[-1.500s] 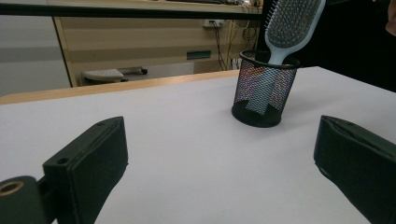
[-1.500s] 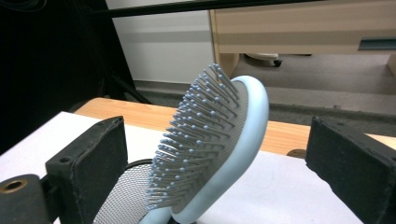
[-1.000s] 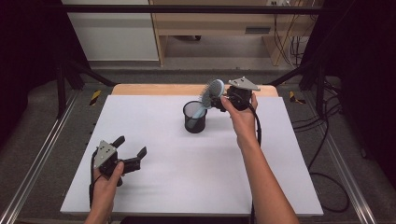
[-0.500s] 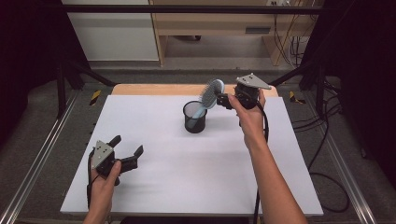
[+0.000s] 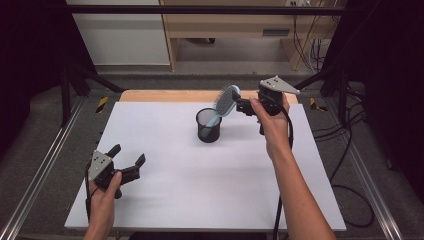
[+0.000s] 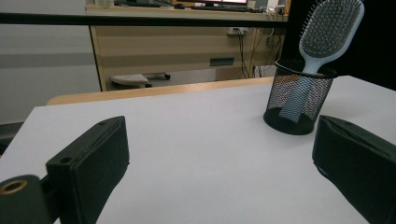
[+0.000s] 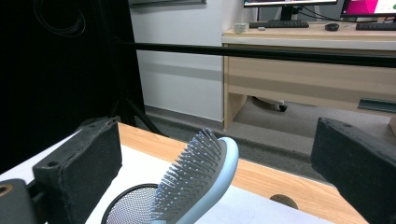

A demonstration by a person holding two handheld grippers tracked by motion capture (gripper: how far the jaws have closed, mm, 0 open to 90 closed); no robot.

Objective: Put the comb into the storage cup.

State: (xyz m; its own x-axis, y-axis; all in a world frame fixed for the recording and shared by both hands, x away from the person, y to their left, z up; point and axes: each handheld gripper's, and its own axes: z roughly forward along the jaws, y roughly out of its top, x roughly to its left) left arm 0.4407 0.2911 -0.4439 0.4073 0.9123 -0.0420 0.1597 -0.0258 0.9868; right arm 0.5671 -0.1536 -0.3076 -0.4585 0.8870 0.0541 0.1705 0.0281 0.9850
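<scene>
A pale blue hairbrush (image 5: 225,100) stands handle-down in a black mesh cup (image 5: 208,126) at the back middle of the white table, its bristled head leaning right. My right gripper (image 5: 243,107) is held just right of the head, open. In the right gripper view the brush head (image 7: 201,180) rises between the wide-apart jaws without touching them, and the cup's rim (image 7: 122,201) shows below. My left gripper (image 5: 128,156) is open and empty near the front left. The left gripper view has the brush (image 6: 329,30) and cup (image 6: 299,95) ahead to the right.
The white table top (image 5: 200,185) has a wooden strip (image 5: 165,95) along its far edge. Black frame bars and cables run around the table, and a wooden desk (image 7: 317,60) stands behind it.
The brush has settled slightly lower and left into the cup. The right hand has stayed close to the brush head. My left gripper has drifted a little to the left.
</scene>
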